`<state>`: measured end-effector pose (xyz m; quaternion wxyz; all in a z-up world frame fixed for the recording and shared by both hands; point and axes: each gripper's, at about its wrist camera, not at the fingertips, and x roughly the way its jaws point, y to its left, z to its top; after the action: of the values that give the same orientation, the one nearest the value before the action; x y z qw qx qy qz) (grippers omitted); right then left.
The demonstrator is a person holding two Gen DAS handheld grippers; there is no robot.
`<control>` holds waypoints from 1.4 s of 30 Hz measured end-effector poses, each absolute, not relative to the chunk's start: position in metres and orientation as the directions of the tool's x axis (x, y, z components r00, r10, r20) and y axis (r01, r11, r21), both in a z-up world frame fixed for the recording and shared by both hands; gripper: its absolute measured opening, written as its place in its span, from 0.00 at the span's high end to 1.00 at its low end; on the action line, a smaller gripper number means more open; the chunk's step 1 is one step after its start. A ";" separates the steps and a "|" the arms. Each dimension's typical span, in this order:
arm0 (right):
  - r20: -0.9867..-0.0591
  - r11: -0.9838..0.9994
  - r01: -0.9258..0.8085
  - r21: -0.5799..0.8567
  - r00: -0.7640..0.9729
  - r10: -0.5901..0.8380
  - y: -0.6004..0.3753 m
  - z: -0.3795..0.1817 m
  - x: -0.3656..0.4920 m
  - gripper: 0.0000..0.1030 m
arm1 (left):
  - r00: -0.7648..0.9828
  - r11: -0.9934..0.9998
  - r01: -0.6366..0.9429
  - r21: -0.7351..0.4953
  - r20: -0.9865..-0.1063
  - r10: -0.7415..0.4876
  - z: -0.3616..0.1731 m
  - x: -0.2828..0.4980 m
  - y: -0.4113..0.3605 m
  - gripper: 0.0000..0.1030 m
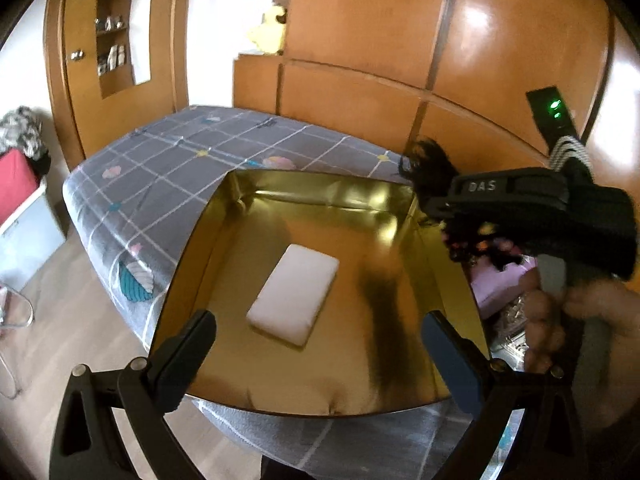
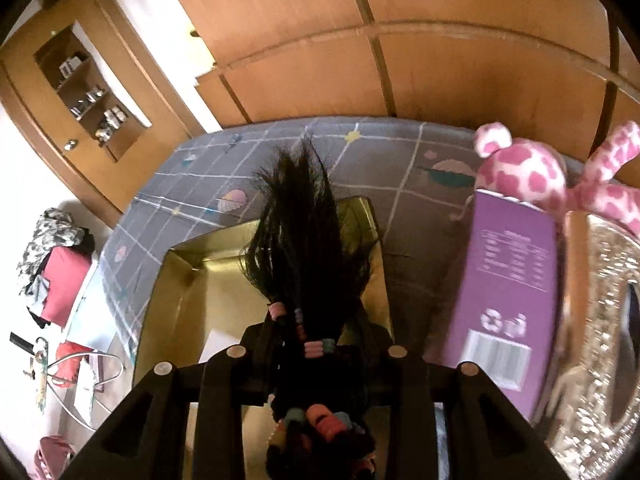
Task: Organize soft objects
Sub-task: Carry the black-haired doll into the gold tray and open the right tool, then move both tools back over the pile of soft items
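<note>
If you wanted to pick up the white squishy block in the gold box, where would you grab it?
Probably across the white sponge block's two long sides, near its middle, coming straight down from above. It lies flat on the floor of the gold tray, clear of the walls, and its narrow width suits open jaws best.

**Inspector A:** Lighting? 
**Inspector B:** Warm indoor light, moderately bright. Strong glare patches on the glossy wardrobe doors (image 1: 500, 40); mirror-like reflections and a dark shadow streak inside the gold tray (image 1: 392, 300).

**Inspector A:** Picture quality? 
**Inspector B:** Heavy fisheye bending and black corner vignetting in both views. Motion blur smears the purple box (image 2: 508, 292) and the hand (image 1: 580, 320).
</note>
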<state>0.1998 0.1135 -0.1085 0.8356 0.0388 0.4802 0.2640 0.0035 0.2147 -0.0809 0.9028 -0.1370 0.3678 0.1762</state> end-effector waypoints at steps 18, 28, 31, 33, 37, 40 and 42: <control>-0.721 0.858 -0.470 0.208 0.519 0.460 0.085 -0.089 0.164 0.57 | 0.656 0.895 -0.434 -0.103 -0.717 0.236 -0.085 0.004 0.219 0.00; -0.650 0.888 -0.447 0.104 0.645 0.401 0.045 -0.069 0.124 0.57 | 0.665 0.914 -0.398 -0.076 -0.710 0.231 -0.079 0.002 0.198 0.00; -0.641 0.899 -0.428 0.095 0.664 0.384 0.031 -0.070 0.114 0.57 | 0.669 0.921 -0.383 -0.065 -0.707 0.228 -0.077 0.003 0.191 0.00; -0.636 0.907 -0.411 0.092 0.676 0.372 0.021 -0.071 0.109 0.57 | 0.673 0.926 -0.373 -0.062 -0.705 0.224 -0.076 0.003 0.186 0.00; -0.628 0.923 -0.372 0.100 0.696 0.348 -0.002 -0.073 0.101 0.57 | 0.681 0.936 -0.350 -0.050 -0.699 0.217 -0.072 0.003 0.174 0.00; -0.625 0.934 -0.344 0.096 0.710 0.325 -0.019 -0.074 0.094 0.57 | 0.688 0.943 -0.331 -0.039 -0.694 0.212 -0.069 0.003 0.165 0.00; -0.620 0.942 -0.323 0.090 0.722 0.306 -0.031 -0.075 0.090 0.57 | 0.694 0.948 -0.317 -0.035 -0.690 0.207 -0.068 0.003 0.160 0.00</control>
<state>0.0897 -0.0312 -0.0749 0.9278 -0.0124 0.3320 0.1695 0.0032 0.1598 -0.0675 0.9171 -0.0758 0.3644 0.1429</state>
